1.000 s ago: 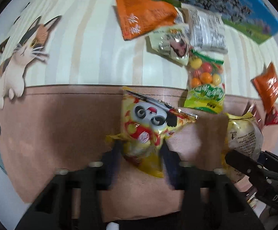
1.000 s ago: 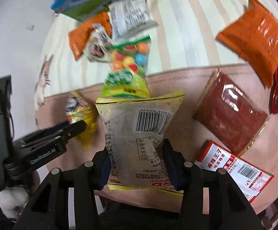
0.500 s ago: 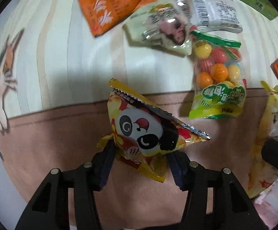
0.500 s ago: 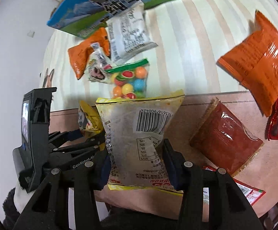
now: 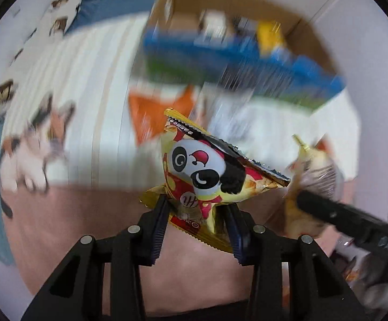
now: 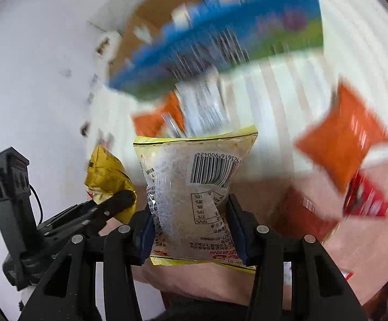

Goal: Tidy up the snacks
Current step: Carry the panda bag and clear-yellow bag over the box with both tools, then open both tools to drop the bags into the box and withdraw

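Note:
My left gripper [image 5: 196,208] is shut on a yellow panda snack bag [image 5: 207,171] and holds it up in the air. My right gripper [image 6: 190,214] is shut on a pale yellow snack bag with a barcode [image 6: 194,187], also lifted. Each gripper shows in the other's view: the right one [image 5: 335,214] at the right, the left one [image 6: 108,206] at the left with its yellow bag [image 6: 105,179]. Ahead stands an open cardboard box [image 5: 234,8] with a blue and green printed side [image 5: 220,61]; it also shows in the right wrist view [image 6: 220,42]. The background is blurred.
Loose snacks lie on the striped cloth: an orange bag [image 5: 153,112] in front of the box, a white bag [image 6: 202,107], another orange bag [image 6: 341,139], a red packet [image 6: 365,200] and a dark red bag [image 6: 301,214]. A cat picture [image 5: 36,139] is at the left.
Both grippers have risen and tilted forward with their bags. The cardboard box has come into full view ahead. The candy bag has dropped out of sight.

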{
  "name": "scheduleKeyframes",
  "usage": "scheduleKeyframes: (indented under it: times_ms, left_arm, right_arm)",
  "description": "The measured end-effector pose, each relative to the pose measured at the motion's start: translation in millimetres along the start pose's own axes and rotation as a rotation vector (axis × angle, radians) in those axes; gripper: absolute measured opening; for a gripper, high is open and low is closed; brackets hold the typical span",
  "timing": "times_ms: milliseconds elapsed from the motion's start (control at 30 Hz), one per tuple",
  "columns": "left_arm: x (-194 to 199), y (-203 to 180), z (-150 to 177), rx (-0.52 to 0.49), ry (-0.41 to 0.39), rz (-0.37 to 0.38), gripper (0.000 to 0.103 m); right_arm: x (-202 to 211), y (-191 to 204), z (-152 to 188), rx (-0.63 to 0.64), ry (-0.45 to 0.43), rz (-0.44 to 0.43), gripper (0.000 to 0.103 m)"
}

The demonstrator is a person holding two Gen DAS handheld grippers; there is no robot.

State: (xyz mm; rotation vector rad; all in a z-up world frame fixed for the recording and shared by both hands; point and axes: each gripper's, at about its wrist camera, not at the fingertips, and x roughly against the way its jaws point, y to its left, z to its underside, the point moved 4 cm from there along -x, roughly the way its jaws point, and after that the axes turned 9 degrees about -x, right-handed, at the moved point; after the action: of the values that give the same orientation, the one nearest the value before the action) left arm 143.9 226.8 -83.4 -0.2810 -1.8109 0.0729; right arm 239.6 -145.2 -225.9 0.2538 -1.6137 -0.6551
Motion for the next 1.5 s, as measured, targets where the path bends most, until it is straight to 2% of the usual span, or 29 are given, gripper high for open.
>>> scheduleKeyframes:
  times_ms: [133, 167, 200, 267, 333, 433, 567, 733, 800, 833, 867, 900, 933, 967, 1100, 1233, 1333, 1500]
  left_arm:
    - [36, -10, -84, -0.012, -0.104, 0.016, 0.038]
    - [13, -27, -115, -0.016, -0.113, 0.011, 0.038]
    - [14, -26, -131, -0.017, -0.114, 0.005, 0.038]
    - [1, -31, -162, 0.000, -0.092, 0.013, 0.038]
    - [-29, -20, -196, 0.035, -0.037, 0.045, 0.038]
    - [-66, -17, -230, 0.067, 0.047, 0.041, 0.038]
    - [-111, -4, -248, 0.100, 0.140, 0.023, 0.038]
    - [-160, 5, -254, 0.097, 0.227, 0.038, 0.039]
    - [-179, 12, -253, 0.111, 0.284, 0.022, 0.039]
    - [-186, 16, -254, 0.119, 0.286, 0.016, 0.040]
    - [-189, 20, -255, 0.118, 0.280, 0.005, 0.046]
    - [-191, 24, -253, 0.121, 0.280, -0.007, 0.064]
    - [-191, 25, -253, 0.122, 0.279, -0.007, 0.076]
    - [-191, 25, -252, 0.119, 0.269, 0.009, 0.083]
    - [-190, 20, -250, 0.106, 0.263, 0.008, 0.088]
    - [-180, 13, -252, 0.100, 0.232, 0.003, 0.088]
    - [-156, 3, -255, 0.062, 0.151, -0.027, 0.088]
    - [-103, -16, -253, 0.007, -0.035, -0.087, 0.088]
  right_arm:
    - [40, 35, -49, 0.054, -0.087, -0.040, 0.051]
    - [47, 44, -64, 0.069, -0.110, -0.036, 0.051]
    - [51, 52, -81, 0.087, -0.130, -0.026, 0.051]
    - [53, 65, -110, 0.108, -0.158, -0.001, 0.051]
    - [45, 74, -138, 0.118, -0.167, 0.026, 0.051]
    - [21, 82, -174, 0.106, -0.150, 0.063, 0.051]
    - [-9, 82, -207, 0.081, -0.115, 0.115, 0.051]
    - [-51, 75, -224, 0.049, -0.034, 0.145, 0.053]
    - [-67, 66, -227, 0.017, 0.022, 0.168, 0.060]
    - [-73, 62, -227, 0.024, 0.040, 0.199, 0.073]
    - [-76, 60, -228, 0.033, 0.044, 0.217, 0.087]
    - [-79, 56, -228, 0.041, 0.047, 0.236, 0.093]
    - [-80, 52, -229, 0.041, 0.052, 0.247, 0.098]
    - [-80, 50, -229, 0.041, 0.059, 0.247, 0.098]
    - [-80, 47, -229, 0.066, 0.069, 0.288, 0.098]
    - [-73, 48, -232, 0.083, 0.044, 0.315, 0.098]
    - [-58, 52, -232, 0.099, -0.004, 0.323, 0.099]
    - [-20, 64, -223, 0.144, -0.124, 0.337, 0.100]
